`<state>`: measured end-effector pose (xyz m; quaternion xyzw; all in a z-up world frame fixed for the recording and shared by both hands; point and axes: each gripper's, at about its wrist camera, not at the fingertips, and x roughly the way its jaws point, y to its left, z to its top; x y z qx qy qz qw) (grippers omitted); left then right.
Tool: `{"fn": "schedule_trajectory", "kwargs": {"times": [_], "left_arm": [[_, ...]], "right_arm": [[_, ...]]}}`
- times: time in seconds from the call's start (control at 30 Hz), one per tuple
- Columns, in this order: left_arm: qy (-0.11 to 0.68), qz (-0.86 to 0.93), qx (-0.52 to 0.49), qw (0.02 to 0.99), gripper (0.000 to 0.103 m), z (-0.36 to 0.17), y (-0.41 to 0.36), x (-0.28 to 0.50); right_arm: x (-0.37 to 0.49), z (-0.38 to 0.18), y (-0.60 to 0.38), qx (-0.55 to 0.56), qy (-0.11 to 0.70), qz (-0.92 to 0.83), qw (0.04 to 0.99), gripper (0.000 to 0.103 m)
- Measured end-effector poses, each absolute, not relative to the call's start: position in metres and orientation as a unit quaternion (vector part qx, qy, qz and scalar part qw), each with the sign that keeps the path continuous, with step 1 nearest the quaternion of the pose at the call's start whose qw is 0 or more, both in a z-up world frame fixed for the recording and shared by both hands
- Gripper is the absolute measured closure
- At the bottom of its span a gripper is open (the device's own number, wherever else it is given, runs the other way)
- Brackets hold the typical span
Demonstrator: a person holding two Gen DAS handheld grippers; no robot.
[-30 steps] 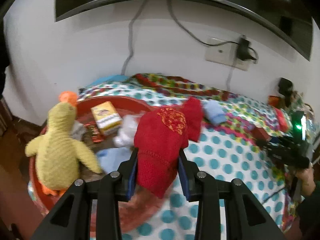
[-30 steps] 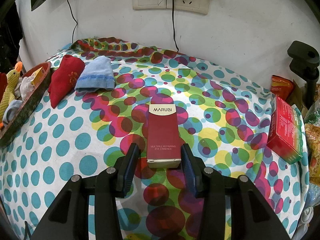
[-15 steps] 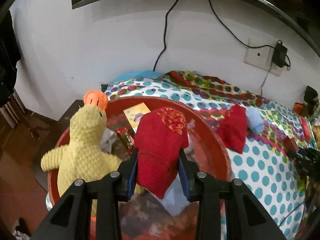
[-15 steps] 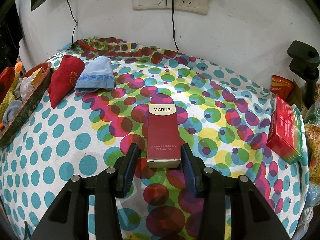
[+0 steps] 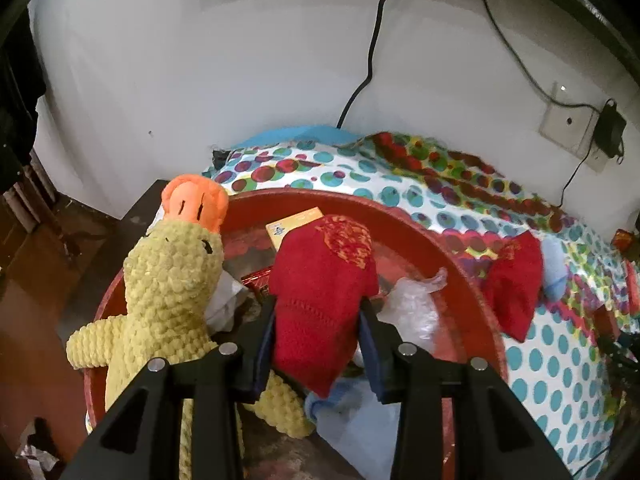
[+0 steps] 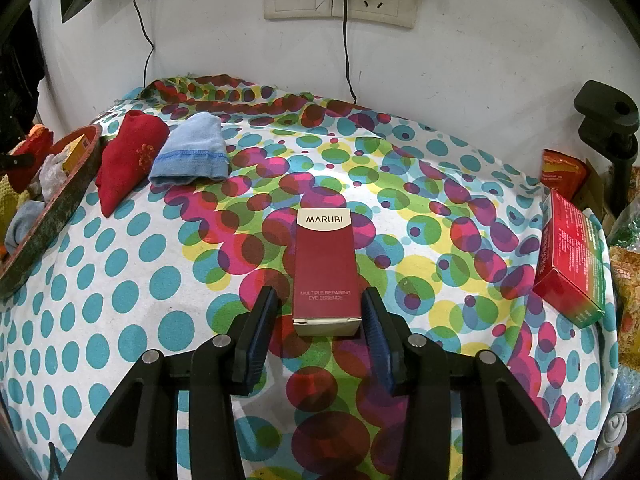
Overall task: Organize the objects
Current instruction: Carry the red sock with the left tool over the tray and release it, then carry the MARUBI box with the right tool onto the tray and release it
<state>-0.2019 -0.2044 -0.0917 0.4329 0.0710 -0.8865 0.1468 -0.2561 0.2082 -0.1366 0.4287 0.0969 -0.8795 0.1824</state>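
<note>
While the left gripper (image 5: 318, 336) hangs over the red round tray (image 5: 452, 248), its jaws are clenched on a red knitted sock (image 5: 322, 280), pinching it at mid-length. The sock stands roughly upright between the jaws, its long axis running away from the camera; the end with orange embroidery points up and away, and the other end droops below the jaws. Just left of it in the tray lies a yellow crocheted duck (image 5: 168, 292) with an orange beak, its head toward the far rim. Also in the tray are a yellow card box (image 5: 294, 224), a crumpled clear plastic bag (image 5: 412, 308) and a pale blue cloth (image 5: 348, 416) under the sock's lower end.

On the polka-dot tablecloth (image 6: 120, 280) covering the table, just beyond the tray's right edge, a second red sock (image 6: 128, 160) lies flat, with a light blue sock (image 6: 192, 152) touching its right side; both show their cuffs toward the right wrist camera.

The right gripper (image 6: 320, 320) hovers low over the table with its jaws spread wide, one on each side of the near end of a maroon MARUBI eye essence box (image 6: 325, 268). A small gap shows on both sides, so they grasp nothing. The box lies flat, its long axis pointing straight away from the gripper, brand end far. Well to the right, a red carton (image 6: 572, 264) rests at the table's edge.
</note>
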Motion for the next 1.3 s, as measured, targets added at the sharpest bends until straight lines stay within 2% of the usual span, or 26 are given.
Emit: {"fn": "schedule_trajectory", "kwargs": {"times": [0.13,0.5,0.73,0.87,1.0,1.17,1.2,1.3], "left_arm": [[0.071,-0.878,0.444,0.164,0.06,-0.099,-0.21,-0.203],[0.061,-0.877,0.448,0.164,0.045,-0.102,-0.206,-0.191],[0.043,-0.887,0.43,0.163,0.045,-0.092,-0.187,-0.167],[0.056,-0.893,0.425,0.135,0.044,-0.088,-0.166,-0.144],[0.031,-0.902,0.416,0.109,0.043,-0.085,-0.132,-0.118],[0.035,-0.903,0.423,0.072,0.043,-0.091,-0.103,-0.101],[0.034,-0.902,0.424,0.069,0.043,-0.092,-0.1,-0.099],[0.029,-0.905,0.419,0.064,0.043,-0.091,-0.092,-0.093]], "right_arm": [[-0.256,-0.137,0.209,0.429,0.097,-0.88,0.182,0.062],[-0.259,-0.137,0.212,0.429,0.096,-0.88,0.18,0.059],[-0.258,-0.137,0.211,0.429,0.096,-0.88,0.18,0.059],[-0.258,-0.137,0.21,0.429,0.096,-0.88,0.18,0.059],[-0.257,-0.137,0.21,0.429,0.095,-0.88,0.18,0.059],[-0.257,-0.136,0.211,0.428,0.096,-0.88,0.184,0.065],[-0.257,-0.136,0.211,0.427,0.096,-0.88,0.183,0.075],[-0.256,-0.136,0.211,0.426,0.094,-0.881,0.182,0.075]]}}
